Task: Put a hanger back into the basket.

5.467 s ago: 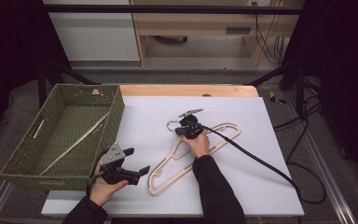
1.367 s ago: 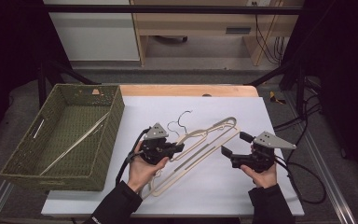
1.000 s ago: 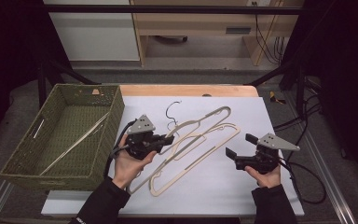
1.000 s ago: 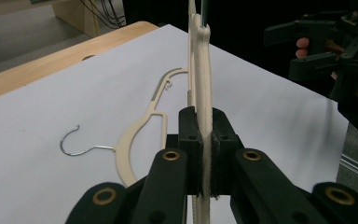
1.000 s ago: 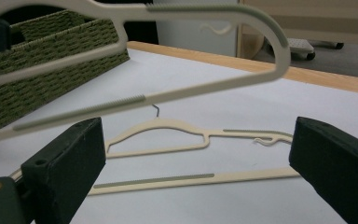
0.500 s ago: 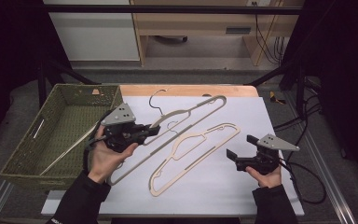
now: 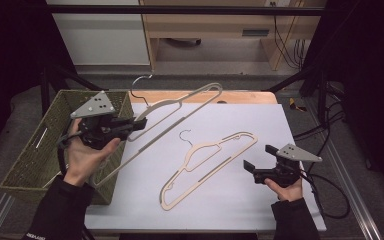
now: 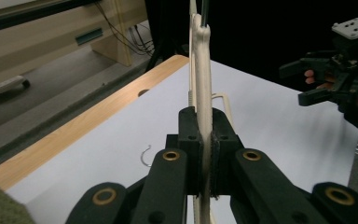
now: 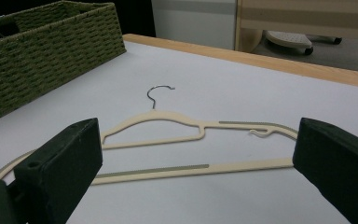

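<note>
L gripper [image 7: 139,123] clamps raised hanger [image 7: 180,105] by basket [image 7: 45,145] (jaws tight on it); R gripper [image 7: 250,169] wide open, empty, near second hanger [image 7: 205,162] on table.

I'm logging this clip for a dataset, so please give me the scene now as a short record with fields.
left tongs: shut on the lifted hanger, held above the table
right tongs: open, holding nothing, low over the table
flat hanger: flat on the table, in front of the right tongs
basket: at the table's left edge, next to the left hand
</note>
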`<state>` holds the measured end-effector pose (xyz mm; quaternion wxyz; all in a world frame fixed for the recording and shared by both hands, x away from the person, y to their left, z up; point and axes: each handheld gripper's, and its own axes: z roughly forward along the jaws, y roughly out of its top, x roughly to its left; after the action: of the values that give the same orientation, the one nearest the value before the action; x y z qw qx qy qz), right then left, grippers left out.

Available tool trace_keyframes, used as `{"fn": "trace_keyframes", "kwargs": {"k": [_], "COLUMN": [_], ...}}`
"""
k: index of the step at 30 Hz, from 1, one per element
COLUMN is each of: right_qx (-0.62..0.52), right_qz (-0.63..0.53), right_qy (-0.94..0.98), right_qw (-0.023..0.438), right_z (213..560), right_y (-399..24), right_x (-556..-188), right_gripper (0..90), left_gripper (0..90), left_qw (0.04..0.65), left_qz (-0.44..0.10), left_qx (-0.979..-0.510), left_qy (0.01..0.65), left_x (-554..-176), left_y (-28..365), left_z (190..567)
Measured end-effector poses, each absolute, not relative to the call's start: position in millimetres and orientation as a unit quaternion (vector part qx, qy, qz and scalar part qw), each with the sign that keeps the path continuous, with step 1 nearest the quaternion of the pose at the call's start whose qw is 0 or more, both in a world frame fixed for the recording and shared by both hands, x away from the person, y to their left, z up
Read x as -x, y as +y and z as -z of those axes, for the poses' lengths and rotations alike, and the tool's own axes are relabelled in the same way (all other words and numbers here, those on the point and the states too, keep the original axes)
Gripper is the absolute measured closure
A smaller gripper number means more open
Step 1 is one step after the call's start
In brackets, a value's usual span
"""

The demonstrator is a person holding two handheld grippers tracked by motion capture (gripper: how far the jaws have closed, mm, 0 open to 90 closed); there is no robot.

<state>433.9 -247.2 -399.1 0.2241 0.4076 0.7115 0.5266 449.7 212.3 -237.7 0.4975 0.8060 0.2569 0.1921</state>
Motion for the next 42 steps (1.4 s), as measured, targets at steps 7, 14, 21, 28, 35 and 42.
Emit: {"fn": "trace_keyframes", "kwargs": {"k": [7,14,21,28,35,42], "right_qx": [-0.410,-0.409,-0.406,-0.406,-0.400,-0.405], "right_qz": [-0.525,-0.523,-0.524,-0.521,-0.518,-0.519], "right_qy": [0.712,0.713,0.714,0.717,0.722,0.718], "right_qw": [0.224,0.225,0.223,0.223,0.224,0.223], "right_z": [400,400,400,400,401,401], "right_y": [-247,-246,-247,-247,-247,-246], "right_x": [-434,-435,-435,-435,-435,-436], "right_gripper": [1.9,1.6,1.0,1.1,1.2,1.2], "left_gripper": [85.8,85.8,85.8,85.8,85.8,85.8], "left_qw": [0.495,0.479,0.480,0.462,0.445,0.421], "left_qz": [-0.211,-0.242,-0.251,-0.265,-0.280,-0.294], "left_qx": [-0.797,-0.795,-0.785,-0.783,-0.782,-0.782], "left_qy": [0.275,0.285,0.301,0.323,0.335,0.354], "left_x": [-454,-460,-466,-475,-485,-492], "left_y": [244,272,304,328,349,371], "left_z": [227,219,224,233,240,253]}}
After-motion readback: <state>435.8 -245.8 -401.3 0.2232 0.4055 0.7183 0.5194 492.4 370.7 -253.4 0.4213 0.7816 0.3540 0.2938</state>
